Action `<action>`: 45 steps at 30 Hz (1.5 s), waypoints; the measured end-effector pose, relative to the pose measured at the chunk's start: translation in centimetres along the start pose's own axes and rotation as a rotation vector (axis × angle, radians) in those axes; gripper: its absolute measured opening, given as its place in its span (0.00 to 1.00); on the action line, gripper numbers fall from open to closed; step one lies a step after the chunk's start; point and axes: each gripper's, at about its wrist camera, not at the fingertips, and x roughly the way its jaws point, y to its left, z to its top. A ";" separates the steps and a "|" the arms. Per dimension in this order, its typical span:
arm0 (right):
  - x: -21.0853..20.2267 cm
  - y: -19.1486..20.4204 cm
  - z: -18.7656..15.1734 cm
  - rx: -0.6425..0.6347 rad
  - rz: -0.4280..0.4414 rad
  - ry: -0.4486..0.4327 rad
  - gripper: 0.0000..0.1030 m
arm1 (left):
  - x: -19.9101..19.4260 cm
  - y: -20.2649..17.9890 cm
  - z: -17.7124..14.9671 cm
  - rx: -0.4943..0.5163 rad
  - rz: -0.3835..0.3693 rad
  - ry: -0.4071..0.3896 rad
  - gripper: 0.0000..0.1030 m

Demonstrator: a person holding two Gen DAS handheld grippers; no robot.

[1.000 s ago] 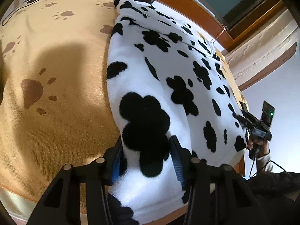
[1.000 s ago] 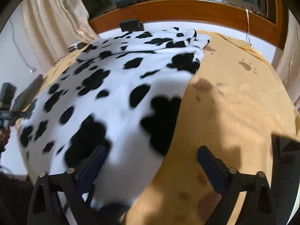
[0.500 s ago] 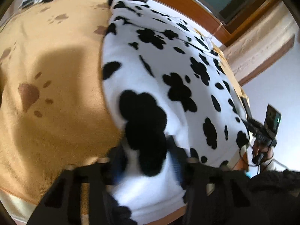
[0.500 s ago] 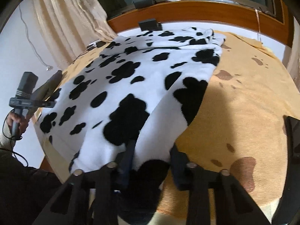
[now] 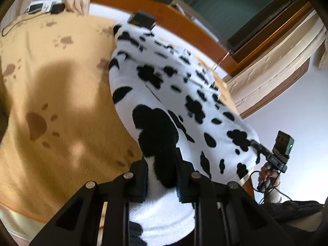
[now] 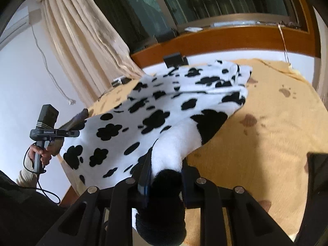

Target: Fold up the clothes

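Note:
A white fleece garment with black cow spots (image 5: 184, 94) lies across a tan bed cover with brown paw prints (image 5: 51, 94). My left gripper (image 5: 161, 164) is shut on the garment's near left corner, which is lifted off the cover. In the right wrist view the same garment (image 6: 143, 110) stretches away, and my right gripper (image 6: 166, 164) is shut on its near right corner, a white fold ending in a black patch. Each gripper shows in the other's view, held in a hand: the right one (image 5: 274, 157) and the left one (image 6: 47, 131).
A wooden headboard ledge (image 6: 225, 41) runs along the far side, with a small black box (image 6: 175, 59) on it. Cream curtains (image 6: 82, 37) hang at the left, beside a window. Devices and a cable (image 5: 41, 7) lie at the bed's far corner.
The right gripper went from open beside the hem to shut on the corner. Both grippers have risen, lifting the near edge of the garment off the cover.

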 end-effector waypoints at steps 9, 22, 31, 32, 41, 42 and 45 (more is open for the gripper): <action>-0.5 -0.4 1.2 -0.026 -0.023 -0.038 0.23 | -0.5 -0.1 0.9 -0.026 -0.001 -0.033 0.22; 1.2 -1.9 -2.2 -0.062 -0.153 0.071 0.55 | 2.6 2.6 -2.2 -0.061 0.250 0.074 0.44; 1.1 0.5 -1.3 -0.252 -0.319 0.035 0.55 | 0.8 0.1 -1.6 0.089 0.430 0.001 0.62; 1.8 1.0 -1.1 -0.279 -0.299 0.046 0.55 | 0.6 -0.4 -1.3 0.111 0.445 -0.019 0.62; 7.2 2.6 -3.3 -0.397 -0.183 0.286 0.55 | 6.8 -3.2 -0.4 0.230 0.295 0.054 0.76; 6.9 2.4 -3.8 -0.399 -0.181 0.303 0.55 | 7.3 -2.7 -0.8 0.229 0.301 0.071 0.76; 5.4 2.2 -4.6 -0.403 -0.172 0.319 0.55 | 6.4 -2.3 -2.0 0.284 0.307 0.053 0.76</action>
